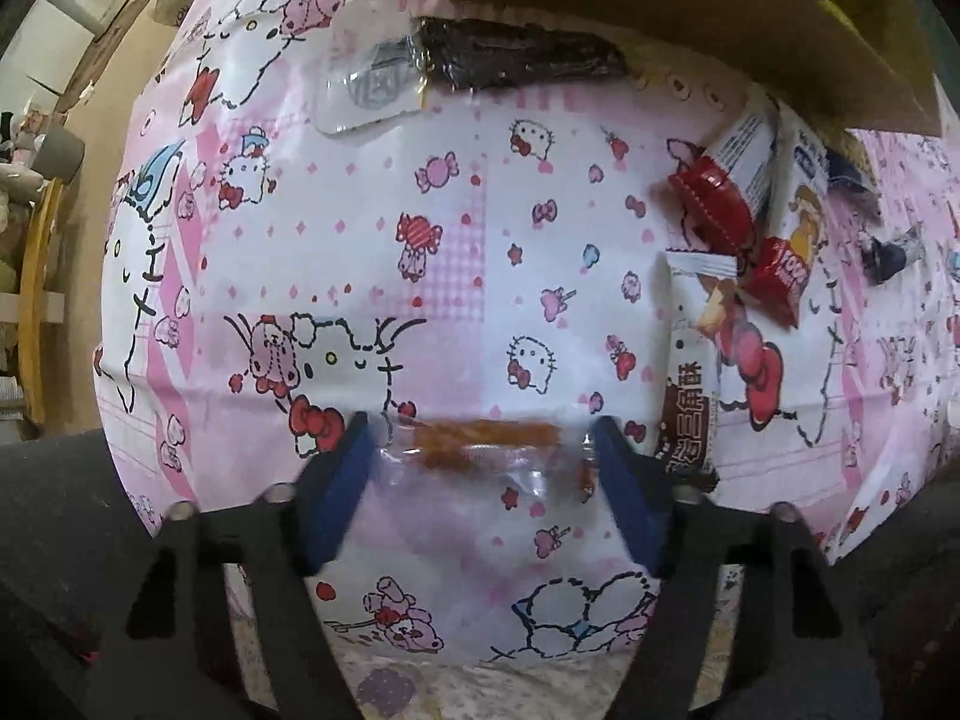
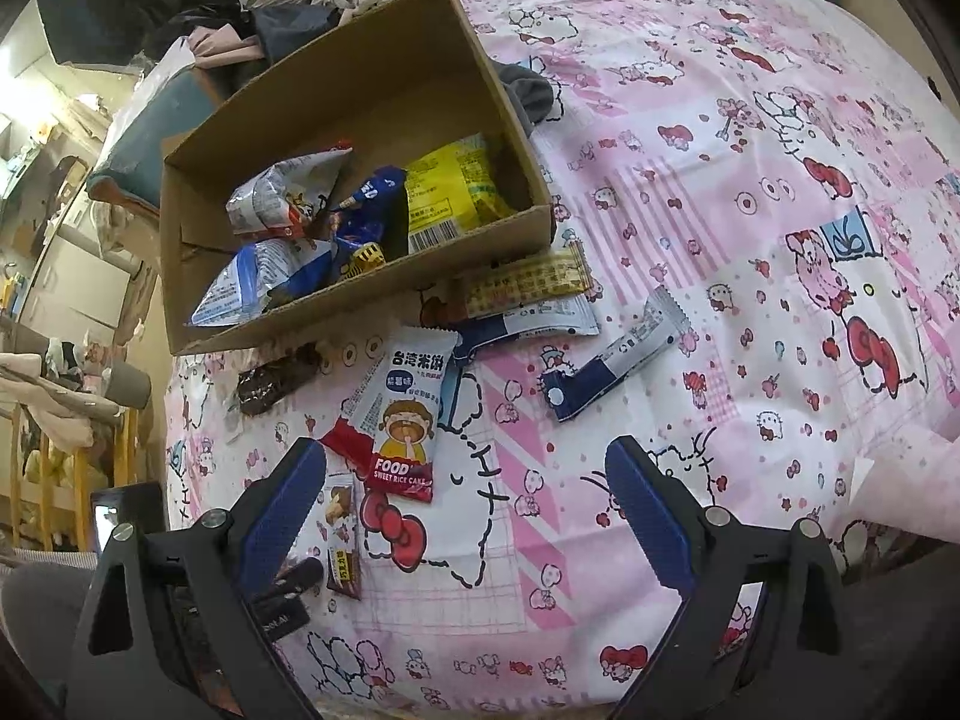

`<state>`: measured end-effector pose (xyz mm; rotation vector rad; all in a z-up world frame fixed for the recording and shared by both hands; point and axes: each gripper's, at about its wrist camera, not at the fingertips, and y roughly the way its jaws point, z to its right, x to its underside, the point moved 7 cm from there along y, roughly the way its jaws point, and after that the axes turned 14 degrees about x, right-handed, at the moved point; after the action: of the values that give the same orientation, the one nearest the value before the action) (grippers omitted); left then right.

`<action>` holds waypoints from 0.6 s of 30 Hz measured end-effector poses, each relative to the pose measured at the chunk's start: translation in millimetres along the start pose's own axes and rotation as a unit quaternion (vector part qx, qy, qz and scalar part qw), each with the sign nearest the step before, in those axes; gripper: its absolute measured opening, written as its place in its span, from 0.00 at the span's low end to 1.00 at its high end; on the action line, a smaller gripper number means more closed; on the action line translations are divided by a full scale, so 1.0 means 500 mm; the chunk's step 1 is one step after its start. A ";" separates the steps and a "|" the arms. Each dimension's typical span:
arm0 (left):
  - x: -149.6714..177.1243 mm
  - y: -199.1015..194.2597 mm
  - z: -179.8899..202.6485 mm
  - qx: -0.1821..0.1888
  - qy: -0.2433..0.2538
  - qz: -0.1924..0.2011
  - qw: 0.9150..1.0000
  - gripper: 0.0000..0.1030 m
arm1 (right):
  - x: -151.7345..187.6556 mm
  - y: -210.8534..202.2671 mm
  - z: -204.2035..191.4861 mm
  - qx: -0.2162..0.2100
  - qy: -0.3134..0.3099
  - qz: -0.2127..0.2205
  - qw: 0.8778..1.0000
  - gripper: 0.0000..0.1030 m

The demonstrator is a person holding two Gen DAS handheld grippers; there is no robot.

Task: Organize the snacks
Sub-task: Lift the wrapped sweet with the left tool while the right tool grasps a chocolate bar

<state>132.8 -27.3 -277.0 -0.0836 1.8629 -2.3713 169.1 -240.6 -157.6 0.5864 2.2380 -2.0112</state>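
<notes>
The left claw (image 1: 480, 444) points down at the surface (image 1: 468, 192), which wears a pink cartoon-print cloth. Its blue fingers (image 1: 336, 480) bracket a clear-wrapped orange snack (image 1: 486, 444) lying crosswise between them, the pads at the wrapper's two ends; whether they press on it I cannot tell, as the picture is blurred there. At 2 o'clock from it, just beside the right finger, lies a brown-and-white wafer packet (image 1: 690, 372). Further out at 2 o'clock, red-and-white rice cake packets (image 1: 756, 222) are piled near the cardboard box (image 1: 660, 6). At 12 o'clock, a dark snack bar in clear wrap (image 1: 516, 60) sits by the box's near wall.

The right claw (image 2: 468, 510) hangs released above the cloth, its jaws wide apart with nothing between them. At 11 o'clock from it lies a sweet rice cake packet (image 2: 402, 414). At 1 o'clock is a navy-and-white stick packet (image 2: 612, 360). Further out at 12 o'clock, a yellow packet (image 2: 528, 282) rests against the box, which holds several snack bags (image 2: 282, 204) and stands open-topped at 11 o'clock.
</notes>
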 end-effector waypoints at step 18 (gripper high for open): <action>-0.016 -0.142 -0.109 -0.003 -0.045 0.042 0.998 0.49 | 0.135 0.113 -0.199 -0.046 -0.107 -0.154 0.981 0.55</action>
<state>129.4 42.9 -221.1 -0.1080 1.7961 -2.2681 144.9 -124.7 -217.7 0.0106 2.3882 -1.9697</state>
